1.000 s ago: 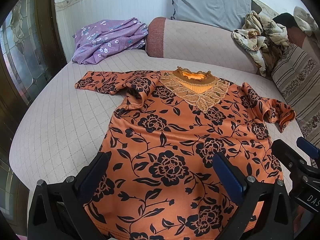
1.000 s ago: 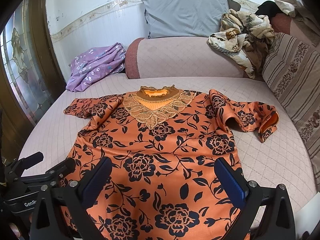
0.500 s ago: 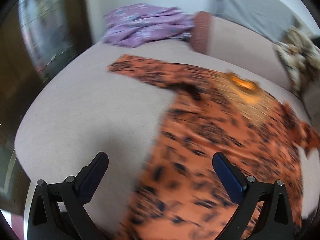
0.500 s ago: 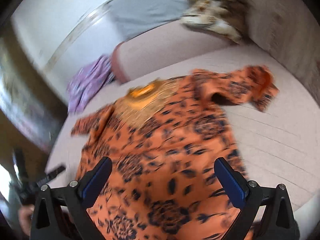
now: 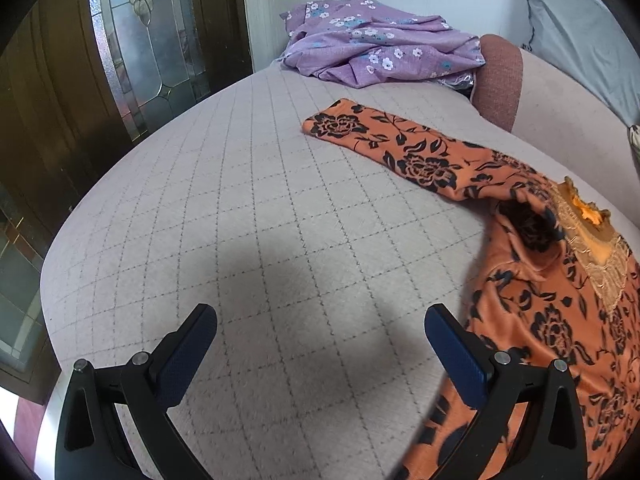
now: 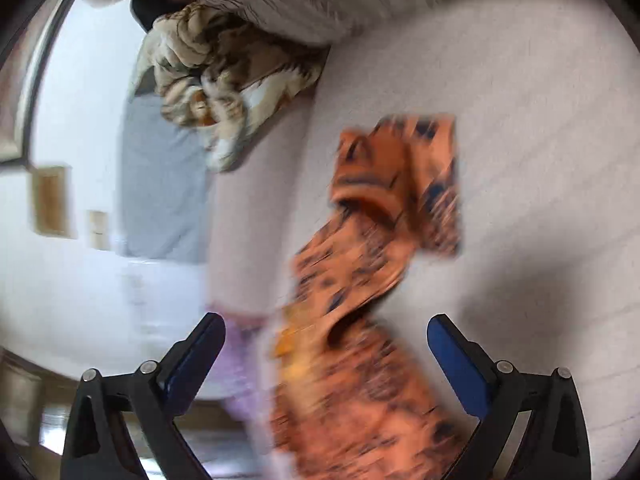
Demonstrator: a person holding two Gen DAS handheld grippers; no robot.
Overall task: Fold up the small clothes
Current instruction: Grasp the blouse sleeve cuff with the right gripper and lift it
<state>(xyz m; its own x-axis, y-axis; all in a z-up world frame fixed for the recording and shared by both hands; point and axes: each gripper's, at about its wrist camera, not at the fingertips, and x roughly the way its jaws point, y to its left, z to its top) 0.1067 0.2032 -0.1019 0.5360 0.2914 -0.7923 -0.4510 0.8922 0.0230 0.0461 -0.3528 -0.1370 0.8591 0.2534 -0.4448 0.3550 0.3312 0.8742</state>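
I am judging this the sleeve-folding step: the orange floral top [image 5: 552, 280] is lying spread on the bed [image 5: 260, 220]. My left gripper [image 5: 320, 340] and right gripper [image 6: 326, 350] are both gaping wide, holding nothing. Next, each is needing a sleeve [image 5: 380, 136] end.

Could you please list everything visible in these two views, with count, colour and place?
Floral top: one, orange with black flowers, spread on the bed, one sleeve stretched out.
Purple garment: one, lilac with small flowers, heaped at the bed's far end.
Bed cover: one, pale quilted.
Bolster: one, reddish end, beside the purple garment.
Pillow: one, grey, against the wall.
Patterned blanket: one, cream and brown, bunched.
Glass door: one, dark-framed, beside the bed.
Left gripper: open, over bare cover.
Right gripper: open, over the top.
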